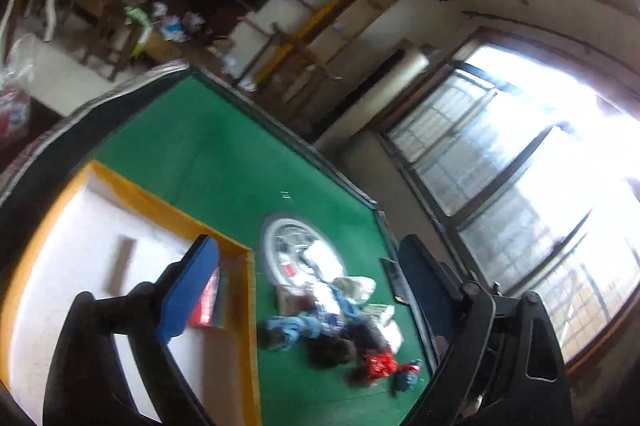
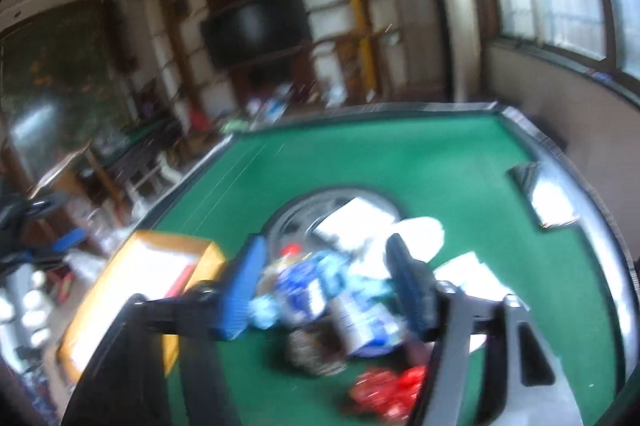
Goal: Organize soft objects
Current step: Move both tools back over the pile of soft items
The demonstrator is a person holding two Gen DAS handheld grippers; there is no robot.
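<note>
The soft things lie in 1 heap on the green tabletop, just in front of a round glass dish and beside a yellow-rimmed box with a white inside. In the right wrist view the heap sits directly ahead of and below the right tongs, framed between the 2 fingers, so this hand looks the nearer one. Those tongs stand apart and nothing is pressed between them; the blue-and-white cloth is seen through the gap, lying on the tabletop.

In the left wrist view the left tongs are spread wide and empty, and the same heap lies ahead and lower, toward the right-hand finger, with the box on the left. A red crinkled piece lies at the near end of the heap. The heap's long axis runs from the dish toward the cameras, roughly along the line each tongs points.

My judgement: the right hand needs only to drop forward to reach the heap, then carry leftward to the box.

No brand, label or writing can be read; both views are motion-blurred.
</note>
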